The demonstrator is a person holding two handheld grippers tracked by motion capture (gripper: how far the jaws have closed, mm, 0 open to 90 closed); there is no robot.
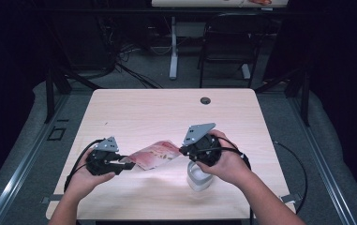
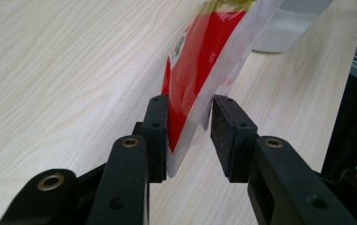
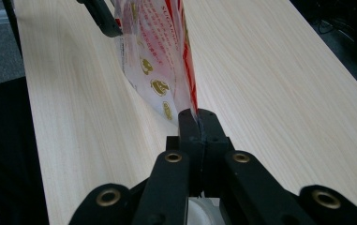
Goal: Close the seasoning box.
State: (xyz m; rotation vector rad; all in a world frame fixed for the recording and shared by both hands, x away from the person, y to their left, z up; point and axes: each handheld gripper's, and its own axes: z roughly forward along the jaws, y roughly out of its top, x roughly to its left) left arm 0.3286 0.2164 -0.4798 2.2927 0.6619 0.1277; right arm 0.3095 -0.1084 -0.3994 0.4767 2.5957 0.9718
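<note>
Pouch (image 1: 155, 154), red-and-white, sealed, contents unseen, held above pale wood worktop (image 1: 167, 108) between both grippers. Right gripper (image 3: 197, 123) fingers clenched on pouch edge; left gripper (image 2: 189, 133) fingers parted around opposite edge, one touching. White container (image 1: 198, 178) under right hand. Dark room beyond.

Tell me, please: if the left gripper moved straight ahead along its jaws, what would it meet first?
Probably the red and white packet: its corner already sits between the left gripper's parted jaws, against one pad. Beyond it stands a white container, though depth is unclear.
</note>
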